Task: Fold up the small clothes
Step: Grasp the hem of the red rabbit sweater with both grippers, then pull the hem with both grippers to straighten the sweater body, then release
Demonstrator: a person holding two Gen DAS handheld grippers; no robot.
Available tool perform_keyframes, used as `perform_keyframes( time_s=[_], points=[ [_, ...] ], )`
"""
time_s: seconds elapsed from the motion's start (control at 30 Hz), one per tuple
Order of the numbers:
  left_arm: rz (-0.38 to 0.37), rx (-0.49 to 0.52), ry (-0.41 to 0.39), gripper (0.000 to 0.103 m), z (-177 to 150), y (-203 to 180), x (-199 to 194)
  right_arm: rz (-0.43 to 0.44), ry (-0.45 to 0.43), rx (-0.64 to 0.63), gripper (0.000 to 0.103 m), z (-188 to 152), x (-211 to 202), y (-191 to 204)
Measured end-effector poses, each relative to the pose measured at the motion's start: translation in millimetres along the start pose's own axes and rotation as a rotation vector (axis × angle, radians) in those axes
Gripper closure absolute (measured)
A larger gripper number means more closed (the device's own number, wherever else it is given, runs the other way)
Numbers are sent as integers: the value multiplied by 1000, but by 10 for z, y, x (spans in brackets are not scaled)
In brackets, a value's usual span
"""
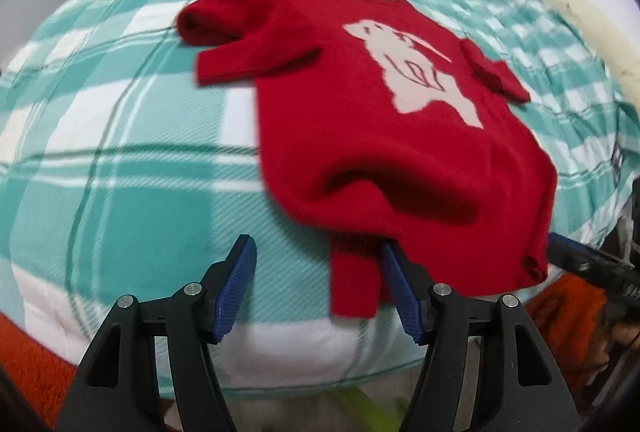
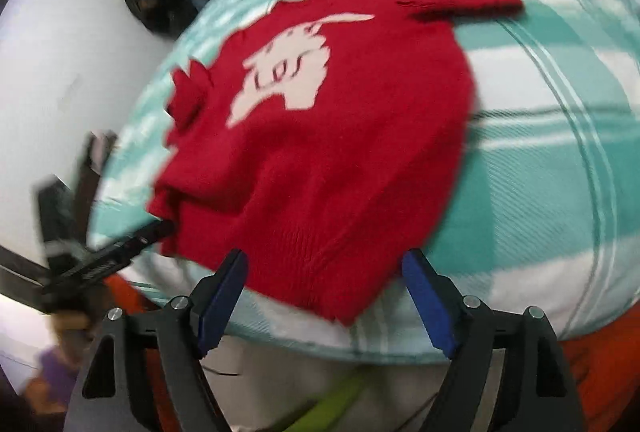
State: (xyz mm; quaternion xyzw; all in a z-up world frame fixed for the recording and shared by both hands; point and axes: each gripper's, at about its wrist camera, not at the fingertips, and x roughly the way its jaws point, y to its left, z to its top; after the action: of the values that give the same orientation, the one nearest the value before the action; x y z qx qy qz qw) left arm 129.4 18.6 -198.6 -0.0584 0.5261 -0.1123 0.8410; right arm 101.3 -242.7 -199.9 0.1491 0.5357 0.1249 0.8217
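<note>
On the left, the left tongs are standing about half open and empty, their 2 blue pads either side of a hanging corner of the sweater's hem without pressing on it. The red sweater is lying front up on a teal plaid blanket that is covering the bed, its pale animal motif facing up and its hem toward both cameras. 1 sleeve is bunching up near the far left, and the other sleeve is folding in on the right side. The hem is rumpling into a raised ridge near the front edge of the bed. On the right, the right tongs are standing wide and empty, with the hem's near corner lying between the pads but untouched. The knit is looking soft, light and limp, so it will probably be sagging and stretching wherever it is lifted, and it is unlikely to slip from the ribbed pads. Pinching the thicker ribbed hem at its 2 corners, or a shoulder seam, is likely giving the firmest hold for a fold.
</note>
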Motion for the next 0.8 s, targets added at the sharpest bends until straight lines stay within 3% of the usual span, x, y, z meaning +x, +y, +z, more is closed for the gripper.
perform_keyframes(
  time_s=[0.03,0.07,0.13,0.23,0.3,0.33,0.37,0.4,0.47,0.53,0.6,0.63,0.67,0.7,0.73,0.8],
  points=[
    [-23,-6,24,65,8,-13,10,-37,4,-24,43,4,48,22],
    [-60,-16,64,90,2,-4,23,-88,18,-40,60,-6,97,7],
    [-91,-34,100,92,-45,65,-29,-92,34,10,65,-67,9,-206],
    [-90,-67,130,83,-223,266,-175,-109,50,168,64,-273,-282,-725],
    [-107,-125,127,55,-326,405,-236,-124,53,244,63,-382,-404,-976],
    [-117,-146,117,48,-350,437,-256,-122,51,262,61,-425,-452,-1052],
    [-138,-179,99,39,-362,485,-283,-108,49,279,53,-431,-459,-1086],
    [-165,-202,80,35,-349,502,-305,-77,37,299,42,-428,-477,-1115],
    [-225,-195,57,32,-281,441,-329,26,-1,325,29,-399,-486,-1079],
    [-266,-139,40,24,-188,298,-298,130,-10,339,27,-344,-385,-1018],
    [-235,-82,36,23,-123,177,-226,142,24,311,27,-294,-188,-961],
    [-195,-60,45,25,-78,109,-137,124,44,284,29,-282,-86,-946],
    [-168,-57,55,43,-42,89,-79,118,70,250,45,-275,27,-909],
    [-137,-58,73,90,-18,81,-21,140,92,212,80,-278,92,-868],
    [-111,-70,105,94,2,93,28,149,99,191,96,-276,92,-836],
    [-156,-146,118,97,-16,206,-45,166,69,144,96,-265,-110,-759]
  ],
)
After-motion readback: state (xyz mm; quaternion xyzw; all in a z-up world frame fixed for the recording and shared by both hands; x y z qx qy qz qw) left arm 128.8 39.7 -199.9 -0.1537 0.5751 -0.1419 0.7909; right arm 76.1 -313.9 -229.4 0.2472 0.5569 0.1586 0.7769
